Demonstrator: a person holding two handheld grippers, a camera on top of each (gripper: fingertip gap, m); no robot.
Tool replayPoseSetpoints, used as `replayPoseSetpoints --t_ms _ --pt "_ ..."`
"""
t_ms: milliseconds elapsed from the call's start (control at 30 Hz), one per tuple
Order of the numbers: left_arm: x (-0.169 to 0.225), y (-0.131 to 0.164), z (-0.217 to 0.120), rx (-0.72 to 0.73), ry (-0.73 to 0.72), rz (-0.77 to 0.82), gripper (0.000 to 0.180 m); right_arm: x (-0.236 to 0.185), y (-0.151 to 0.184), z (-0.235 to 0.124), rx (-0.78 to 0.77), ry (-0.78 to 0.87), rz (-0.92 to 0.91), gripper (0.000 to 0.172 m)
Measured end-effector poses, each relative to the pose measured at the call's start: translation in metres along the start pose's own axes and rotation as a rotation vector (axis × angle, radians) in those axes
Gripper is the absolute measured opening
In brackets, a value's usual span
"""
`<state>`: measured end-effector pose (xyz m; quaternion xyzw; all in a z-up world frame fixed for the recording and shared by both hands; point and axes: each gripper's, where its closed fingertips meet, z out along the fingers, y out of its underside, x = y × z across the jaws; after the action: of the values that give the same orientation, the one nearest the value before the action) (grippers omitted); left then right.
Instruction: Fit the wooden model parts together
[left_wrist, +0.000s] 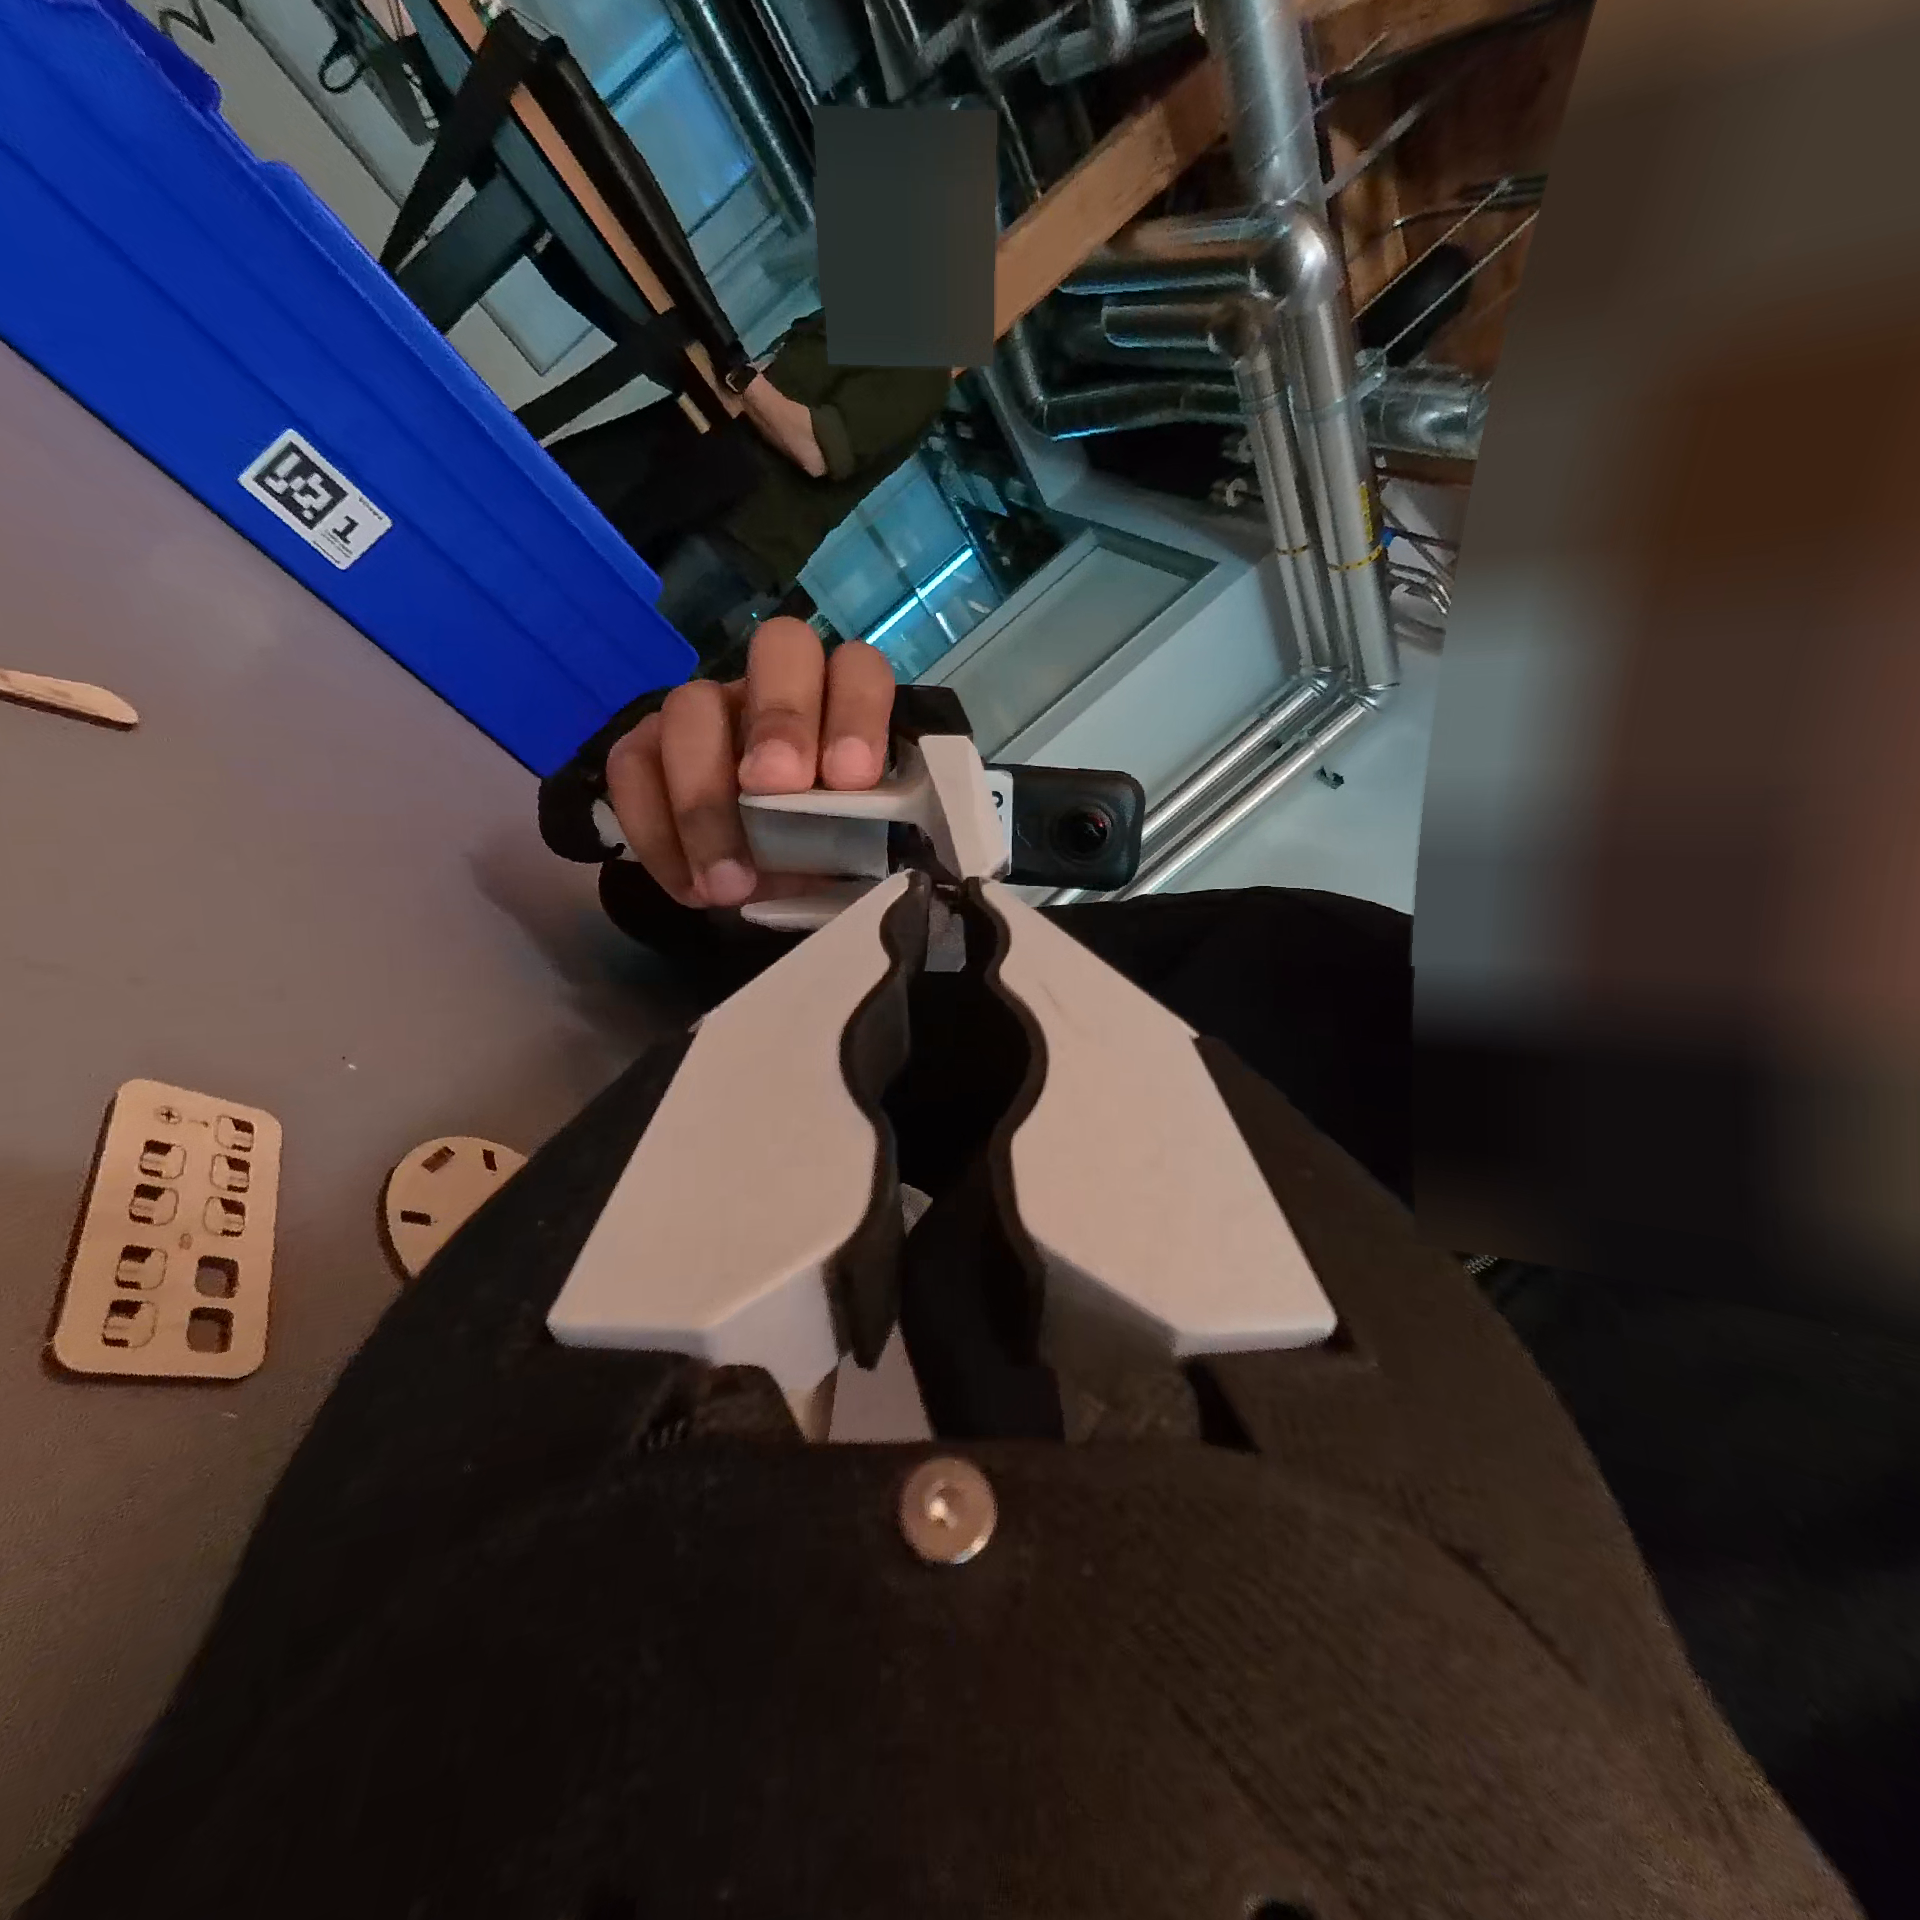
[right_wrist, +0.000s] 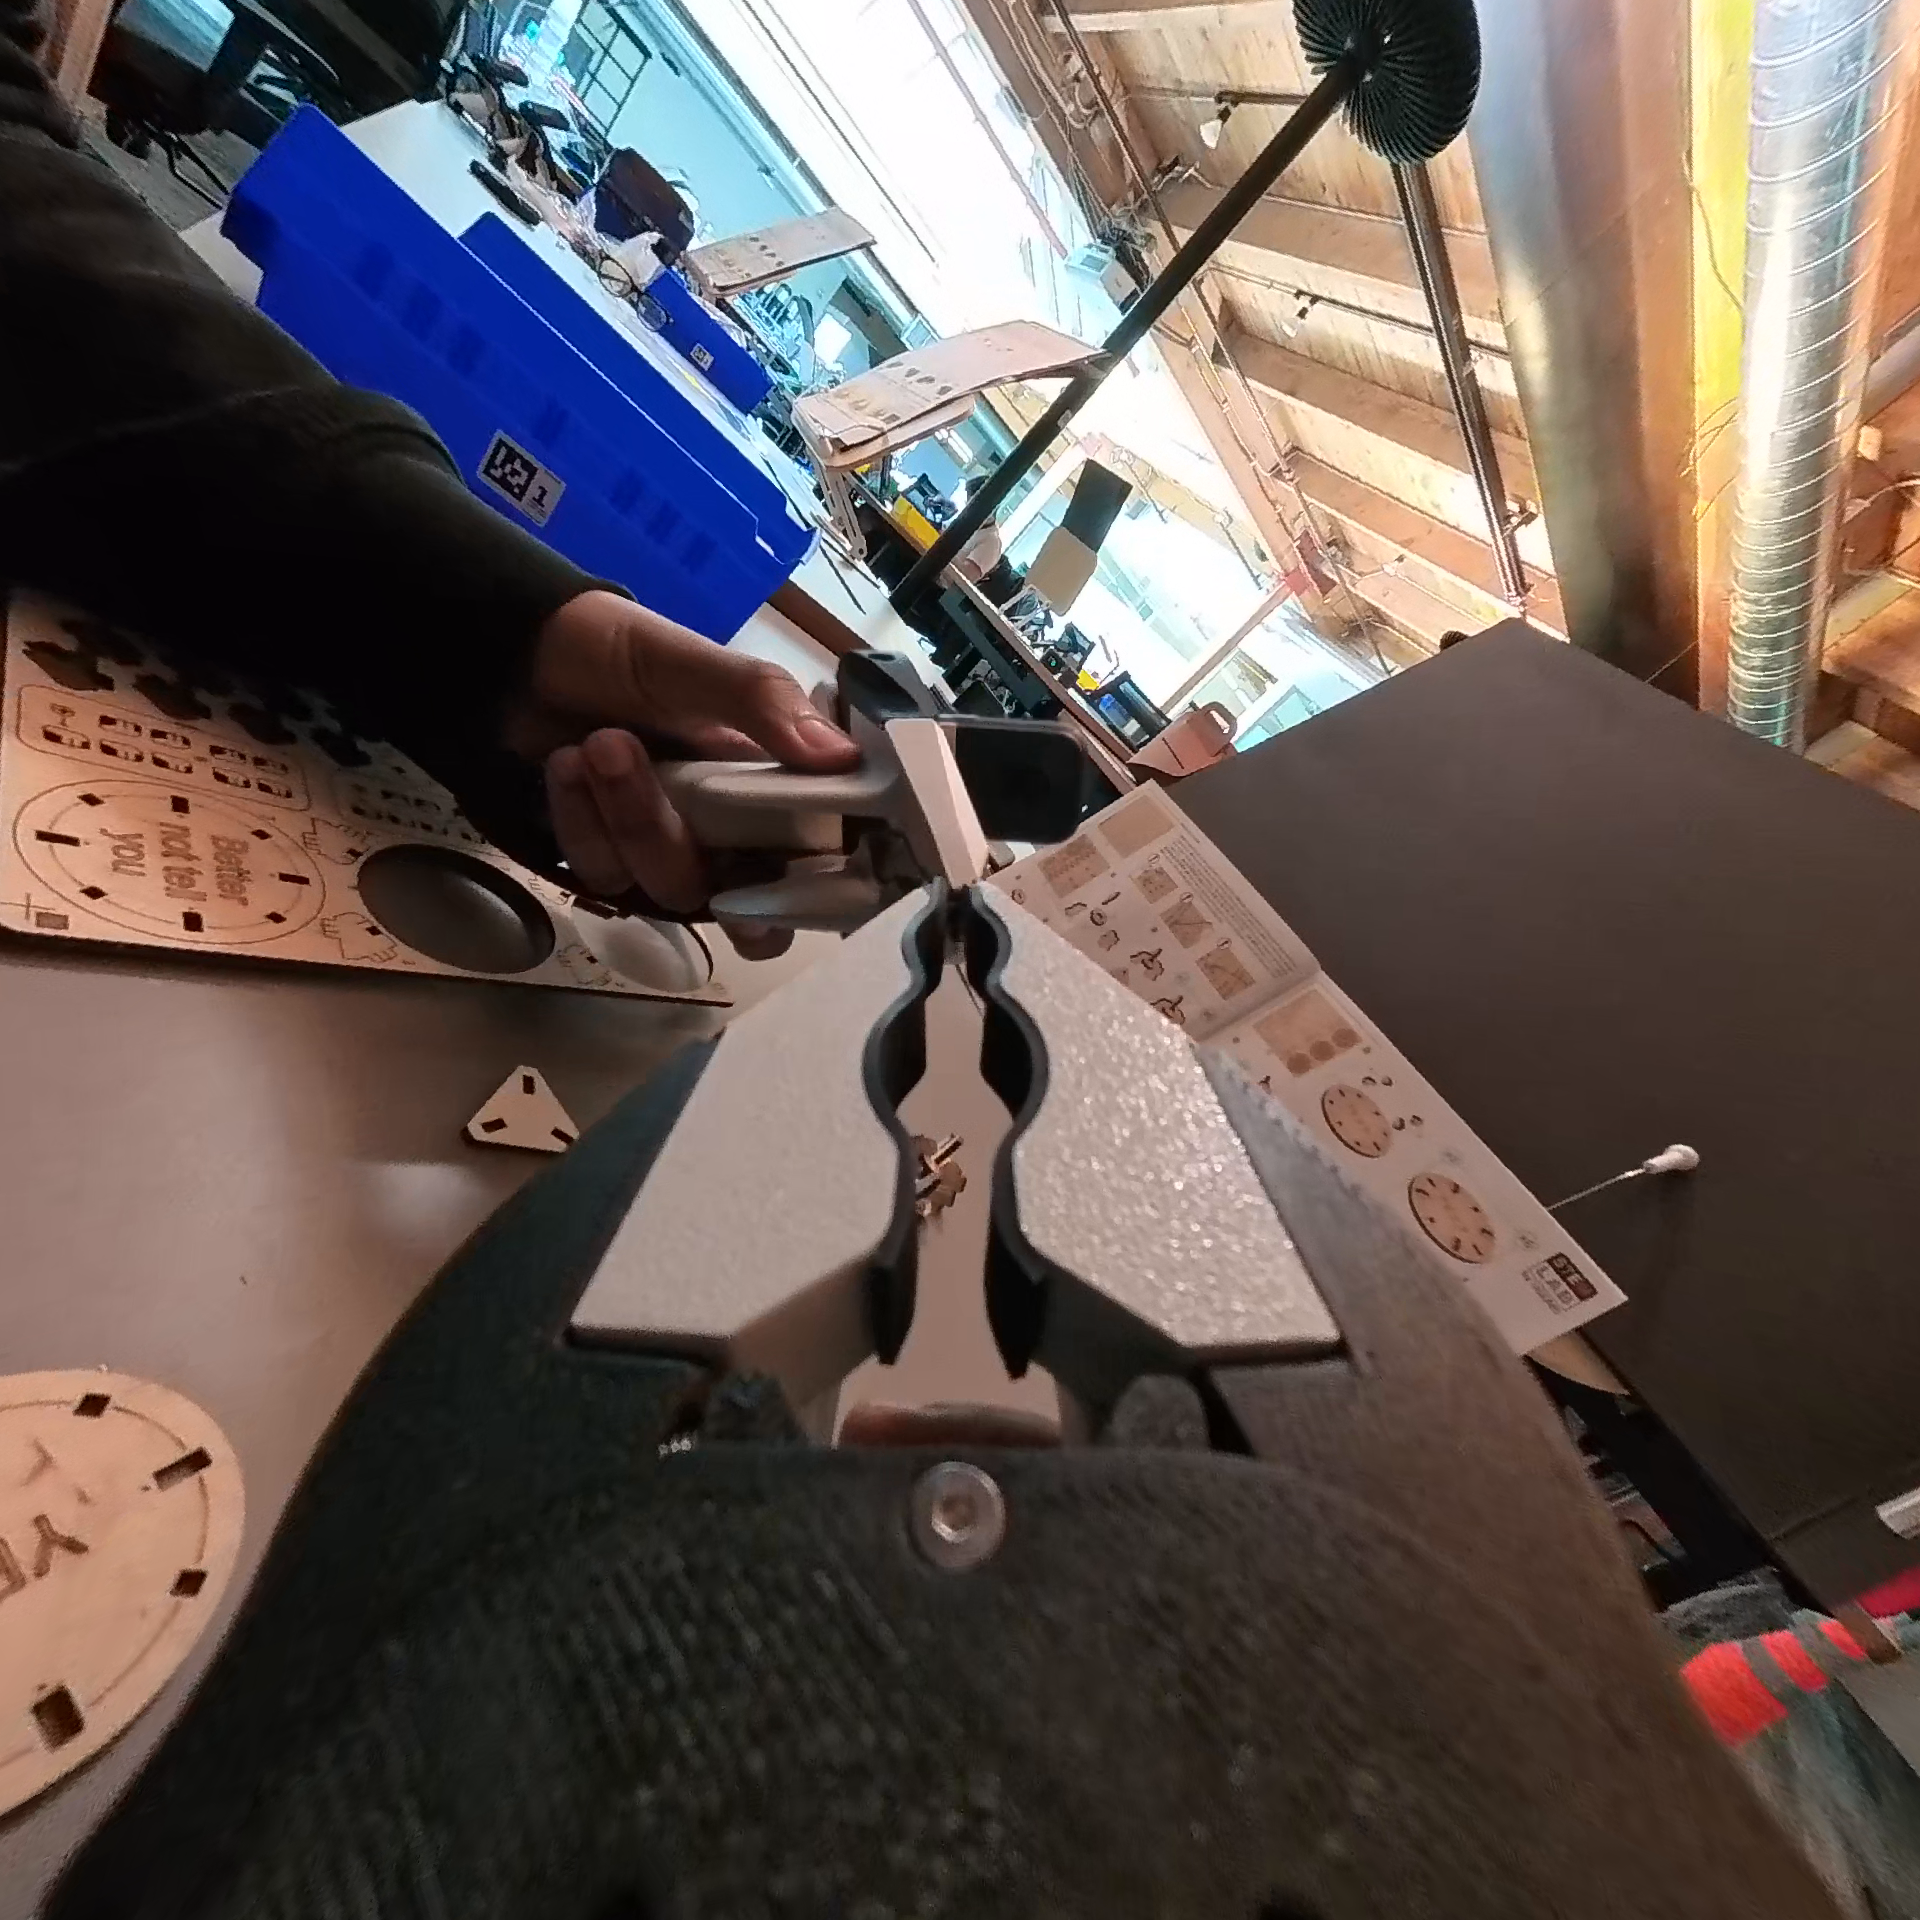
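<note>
Both grippers are lifted above the grey table (left_wrist: 208, 883) and meet tip to tip. In the left wrist view my left gripper (left_wrist: 940, 885) is shut on a small thin grey piece (left_wrist: 940, 935) pinched near its tips. The right gripper (left_wrist: 975, 871), held by a hand (left_wrist: 727, 790), faces it and touches the same spot. In the right wrist view my right gripper (right_wrist: 956, 891) has its tips together on a thin dark piece (right_wrist: 968, 966), and the left gripper (right_wrist: 966, 868) meets it from the far side. I cannot tell whether both hold the same piece.
A blue bin (left_wrist: 312, 416) stands behind, and also shows in the right wrist view (right_wrist: 520, 416). On the table lie a cut-out wooden panel (left_wrist: 166, 1242), a wooden sheet (right_wrist: 208, 831), a triangle piece (right_wrist: 520, 1117), a disc (right_wrist: 94, 1538) and a leaflet (right_wrist: 1299, 1039). Less than 4 cm separates the two grippers' tips. From either gripper's tips it is about 15 centimeters to the disc (right_wrist: 94, 1538).
</note>
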<state>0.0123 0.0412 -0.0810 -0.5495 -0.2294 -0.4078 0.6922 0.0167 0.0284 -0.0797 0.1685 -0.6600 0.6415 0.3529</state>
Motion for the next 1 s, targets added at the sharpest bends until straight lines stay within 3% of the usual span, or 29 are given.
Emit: replayPoseSetpoints --t_ms 333,700,833,900,967,1000 --pt "0.007 0.003 0.001 0.005 0.119 -0.116 0.0 0.0 -0.003 0.0 0.017 0.001 0.024 0.004" --pt "-0.005 -0.013 -0.014 0.07 -0.024 -0.011 0.0 0.03 0.016 -0.005 -0.065 0.122 0.111 0.004" --pt "-0.004 -0.016 -0.016 0.089 -0.03 0.007 0.0 0.037 0.031 -0.005 -0.119 0.139 0.213 0.009" --pt "-0.004 -0.016 -0.015 0.09 -0.035 0.02 0.0 0.034 0.052 -0.004 -0.233 0.122 0.327 0.013" --pt "-0.006 -0.016 -0.016 0.086 -0.056 0.044 0.0 0.014 0.08 -0.005 -0.39 0.013 0.517 0.034" --pt "-0.008 -0.016 -0.017 0.084 -0.074 0.06 0.0 0.003 0.085 -0.006 -0.427 -0.049 0.588 0.034"
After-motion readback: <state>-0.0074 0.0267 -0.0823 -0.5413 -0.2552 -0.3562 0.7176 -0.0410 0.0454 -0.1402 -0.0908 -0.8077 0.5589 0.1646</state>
